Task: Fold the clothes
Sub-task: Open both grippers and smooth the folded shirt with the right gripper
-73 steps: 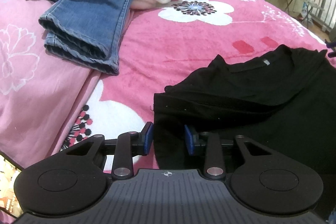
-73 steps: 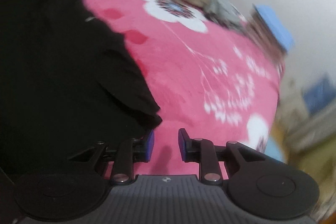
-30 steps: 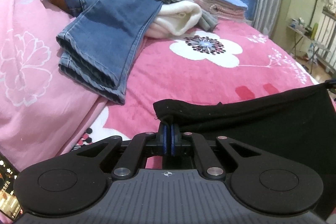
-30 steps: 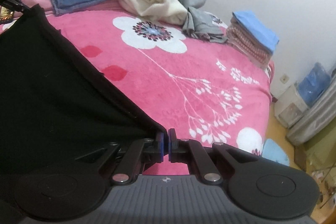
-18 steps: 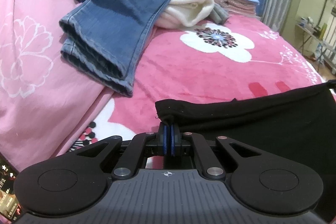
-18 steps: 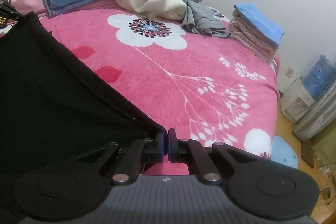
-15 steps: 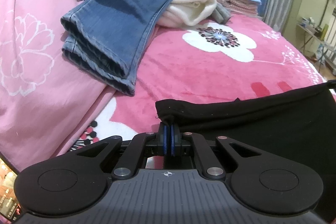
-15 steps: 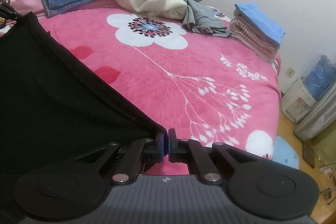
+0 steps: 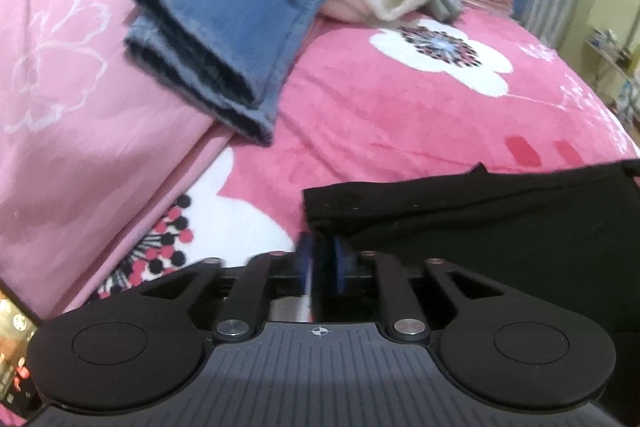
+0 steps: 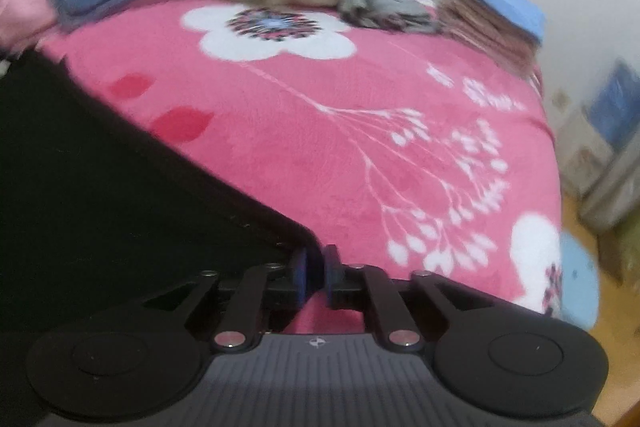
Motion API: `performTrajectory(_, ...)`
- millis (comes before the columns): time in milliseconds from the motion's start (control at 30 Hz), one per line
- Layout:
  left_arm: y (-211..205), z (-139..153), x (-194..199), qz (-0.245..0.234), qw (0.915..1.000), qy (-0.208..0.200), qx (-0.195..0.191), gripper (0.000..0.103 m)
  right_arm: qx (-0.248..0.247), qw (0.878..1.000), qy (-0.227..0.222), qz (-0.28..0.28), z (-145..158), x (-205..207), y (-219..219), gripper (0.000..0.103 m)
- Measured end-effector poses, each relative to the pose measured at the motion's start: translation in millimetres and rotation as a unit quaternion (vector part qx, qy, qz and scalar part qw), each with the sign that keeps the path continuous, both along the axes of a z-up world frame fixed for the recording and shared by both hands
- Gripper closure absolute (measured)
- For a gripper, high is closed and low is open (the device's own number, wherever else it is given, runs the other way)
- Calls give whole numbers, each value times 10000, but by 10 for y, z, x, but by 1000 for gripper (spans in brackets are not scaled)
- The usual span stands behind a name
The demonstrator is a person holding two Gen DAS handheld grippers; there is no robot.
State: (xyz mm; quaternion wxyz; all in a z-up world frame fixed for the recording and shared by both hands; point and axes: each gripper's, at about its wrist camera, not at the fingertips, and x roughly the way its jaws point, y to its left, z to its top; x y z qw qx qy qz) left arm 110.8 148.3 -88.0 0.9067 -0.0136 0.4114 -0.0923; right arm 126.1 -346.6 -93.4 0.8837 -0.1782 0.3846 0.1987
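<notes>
Both grippers — left [image 9: 320,259], right [image 10: 314,273] — are opening off the black garment's [image 9: 500,227] corners (fabric between jaws).

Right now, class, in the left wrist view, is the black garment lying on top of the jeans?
No: the black garment lies apart from the jeans.

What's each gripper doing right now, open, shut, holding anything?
Left gripper: jaws opening, a corner of the black garment between the pads, grip letting go.
Right gripper: jaws opening, the garment's other corner at the gap, no longer pinched.
</notes>
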Motion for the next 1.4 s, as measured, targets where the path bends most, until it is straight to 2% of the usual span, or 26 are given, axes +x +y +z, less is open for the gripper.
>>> performTrajectory(33, 24, 13, -2, 67, 10000, 25, -49, 68, 169, 9997, 62, -159, 29, 20, -55, 78)
performTrajectory(100, 72, 48, -13, 231, 9997, 62, -93, 61, 491, 9974, 152, -497, 100, 49, -181, 64)
performTrajectory(167, 123, 103, -34, 437, 9990, 51, -98, 58, 769, 9933, 171, -850, 185, 57, -321, 63)
performTrajectory(267, 149, 255, -108, 642, 9976, -220, -113, 57, 1156, 9834, 80, -1398, 365, 6, -494, 63)
performTrajectory(367, 21, 435, -215, 371, 9975, -584, -114, 58, 1535, 9781, -17, -1408, 566, -112, -477, 62)
performTrajectory(467, -260, 490, -279, -339, 9982, -491, -116, 58, 1581, 9844, 175, -745, 653, -201, -137, 67)
performTrajectory(567, -568, 405, -330, -773, 9965, -127, 279, 59, 1448, 9878, 527, 209, 634, -287, 466, 79)
performTrajectory(633, -667, 347, -372, -823, 9958, 75, 395, 59, 1472, 9826, 761, 836, 601, -312, 888, 84)
performTrajectory(767, -690, 267, -467, -717, 9960, 389, 353, 59, 1258, 9705, 976, 1812, 445, -304, 1695, 84)
performTrajectory(867, -676, 203, -542, -604, 9962, 506, 362, 59, 862, 9703, 1012, 2019, 162, -147, 2118, 84)
performTrajectory(933, -669, 173, -574, -596, 9959, 513, 448, 59, 792, 9764, 829, 1830, 48, 59, 2217, 90)
performTrajectory(1033, -658, 143, -622, -607, 9953, 476, 578, 58, 941, 9886, 627, 998, 78, 354, 2156, 88)
performTrajectory(1067, -649, 141, -634, -613, 9952, 463, 608, 58, 988, 9892, 619, 892, 115, 406, 2130, 88)
performTrajectory(1133, -620, 158, -661, -622, 9950, 457, 638, 58, 1172, 9847, 623, 1133, 233, 352, 2170, 88)
performTrajectory(1200, -586, 175, -686, -659, 9945, 514, 623, 57, 1302, 9710, 698, 1880, 323, 139, 2359, 88)
performTrajectory(1267, -569, 168, -704, -688, 9938, 627, 614, 57, 1301, 9566, 870, 2458, 282, -21, 2598, 88)
performTrajectory(1333, -563, 140, -723, -667, 9932, 725, 622, 57, 1032, 9522, 803, 2762, 128, -78, 2856, 89)
performTrajectory(1367, -560, 134, -734, -639, 9933, 738, 620, 57, 871, 9558, 728, 2711, 28, -27, 2947, 90)
performTrajectory(1400, -556, 129, -743, -614, 9934, 745, 615, 57, 1007, 9573, 820, 2584, 12, 84, 2946, 98)
